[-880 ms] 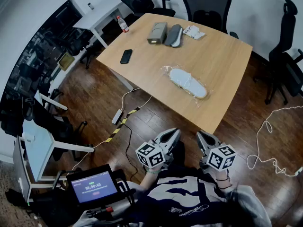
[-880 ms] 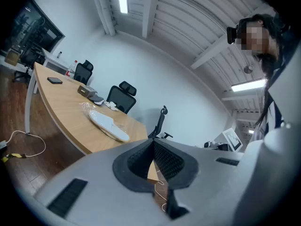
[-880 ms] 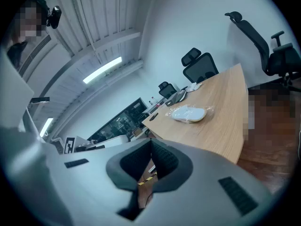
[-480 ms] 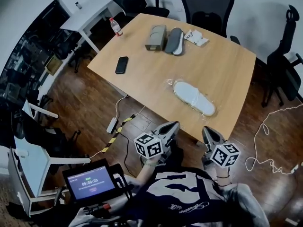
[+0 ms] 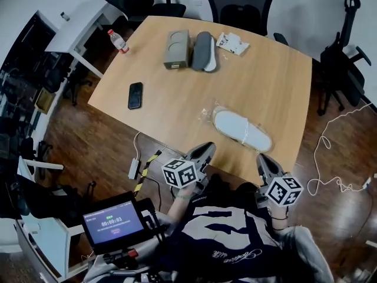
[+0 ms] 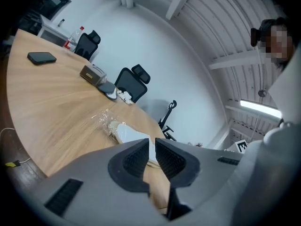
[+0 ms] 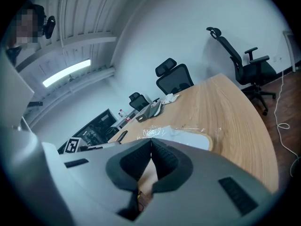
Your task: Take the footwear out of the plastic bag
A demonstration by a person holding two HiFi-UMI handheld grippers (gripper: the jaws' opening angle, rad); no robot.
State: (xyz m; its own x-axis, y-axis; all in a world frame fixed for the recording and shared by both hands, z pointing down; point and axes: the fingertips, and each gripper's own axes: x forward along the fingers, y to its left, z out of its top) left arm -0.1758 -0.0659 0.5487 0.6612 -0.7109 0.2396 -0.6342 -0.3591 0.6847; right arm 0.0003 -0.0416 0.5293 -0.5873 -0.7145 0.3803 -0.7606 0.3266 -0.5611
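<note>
A white slipper sealed in a clear plastic bag [image 5: 241, 128] lies on the wooden table [image 5: 177, 117], close to its near edge. The left gripper view shows the bagged slipper [image 6: 127, 132] just past the jaws, and the right gripper view shows the bagged slipper [image 7: 190, 136] just beyond its jaws too. My left gripper [image 5: 204, 153] hovers short of the table edge, left of the bag, its jaws shut and empty. My right gripper [image 5: 263, 161] hangs by the edge below the bag's right end, also shut with nothing in it.
Further back on the table sit a black phone [image 5: 135, 95], a water bottle [image 5: 118, 40], a grey box [image 5: 177, 49], a dark slipper [image 5: 204, 43] and a white packet [image 5: 232, 42]. Office chairs [image 5: 238, 5] ring the far side. Cables [image 5: 330, 152] trail on the floor; a tablet [image 5: 115, 223] is at my left.
The table and bagged slipper have come closer in the head view. Both grippers now sit near the table's front edge, still shut.
</note>
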